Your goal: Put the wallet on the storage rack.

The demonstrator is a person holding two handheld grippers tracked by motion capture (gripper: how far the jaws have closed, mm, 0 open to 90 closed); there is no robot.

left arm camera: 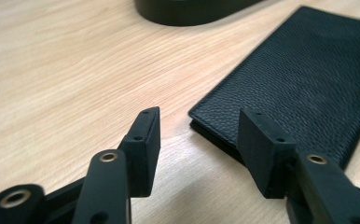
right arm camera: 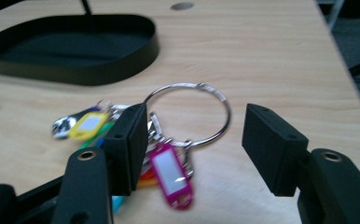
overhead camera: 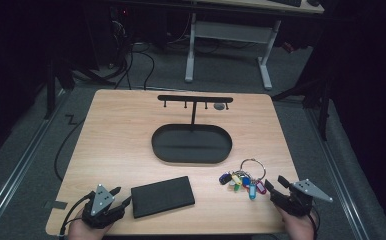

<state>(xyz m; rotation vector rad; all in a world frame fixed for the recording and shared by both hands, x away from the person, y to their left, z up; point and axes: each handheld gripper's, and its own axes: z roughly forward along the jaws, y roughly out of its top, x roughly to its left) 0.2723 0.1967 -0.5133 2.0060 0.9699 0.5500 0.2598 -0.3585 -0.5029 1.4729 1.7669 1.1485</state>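
Note:
A black leather wallet [overhead camera: 162,196] lies flat near the table's front edge. My left gripper [overhead camera: 122,196] rests just left of it, open; in the left gripper view the wallet's corner [left arm camera: 225,121] sits just ahead of the gap between the jaws of the left gripper [left arm camera: 199,114], untouched. A metal key ring [overhead camera: 252,167] with several coloured tags [overhead camera: 241,181] lies at the front right. My right gripper [overhead camera: 275,182] is open beside it. In the right gripper view the ring [right arm camera: 183,85] and a magenta tag [right arm camera: 169,172] lie between the spread jaws of the right gripper [right arm camera: 197,109], not pinched.
A black oval tray [overhead camera: 156,145] sits mid-table, with a T-shaped hook stand [overhead camera: 195,99] rising from its far side. A small grey disc [overhead camera: 219,106] lies on the table's far side. Bare wood surrounds the tray. Desk legs and cables stand on the floor beyond.

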